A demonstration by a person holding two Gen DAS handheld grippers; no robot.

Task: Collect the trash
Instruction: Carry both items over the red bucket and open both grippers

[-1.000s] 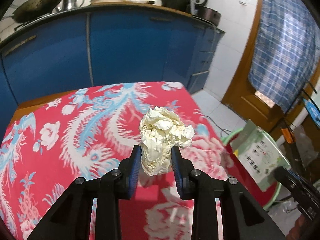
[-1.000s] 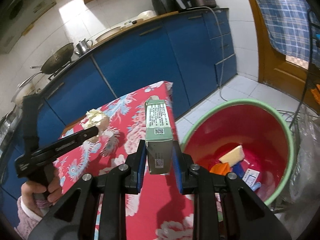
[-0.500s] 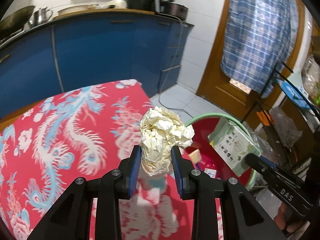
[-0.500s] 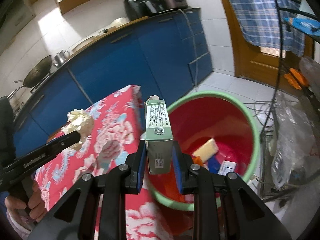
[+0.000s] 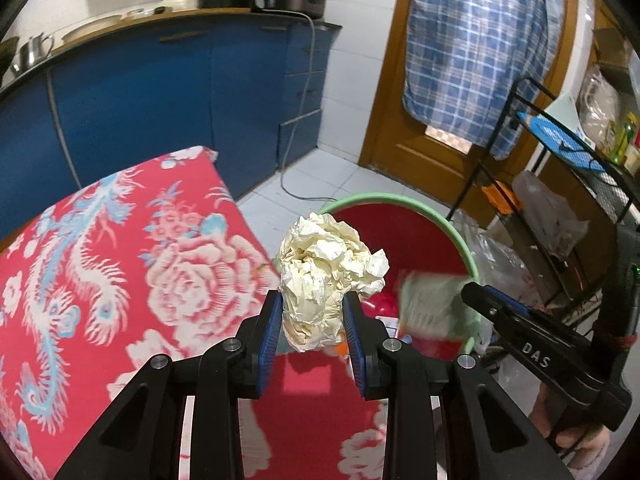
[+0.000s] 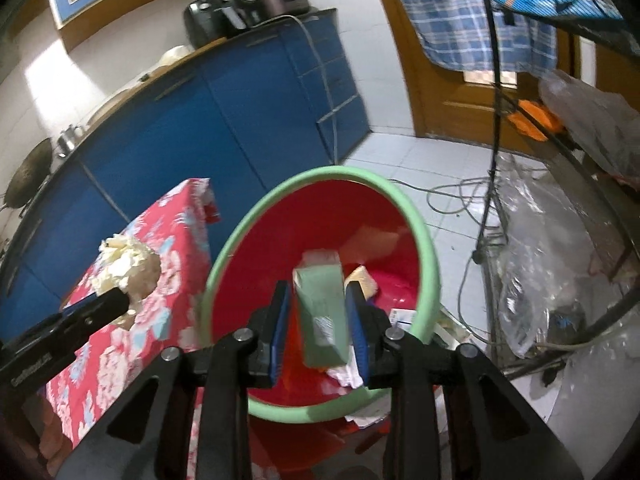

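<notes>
My left gripper (image 5: 312, 312) is shut on a crumpled cream paper ball (image 5: 328, 276), held above the table's right edge beside the red bucket with a green rim (image 5: 400, 200). My right gripper (image 6: 318, 312) hangs over the bucket (image 6: 328, 172) and its jaws are opening. A green carton (image 6: 322, 304) sits tilted and blurred between them, with a gap at the left pad. The left wrist view shows the carton (image 5: 432, 304) as a blur over the bucket, just beyond the right gripper's tip (image 5: 472, 294). The right wrist view shows the paper ball (image 6: 124, 264) at left.
The table wears a red floral cloth (image 5: 120, 260). Several scraps lie in the bucket, one a yellow piece (image 6: 362, 280). Blue cabinets (image 5: 160, 92) stand behind. A cable (image 6: 448, 192) trails over the white floor tiles. A black metal rack (image 5: 560, 200) with plastic bags stands at right.
Both grippers have swung right, from above the table to the bucket. The carton, earlier upright and clamped in the right jaws, now sits lower and tilted with the jaws wider.
</notes>
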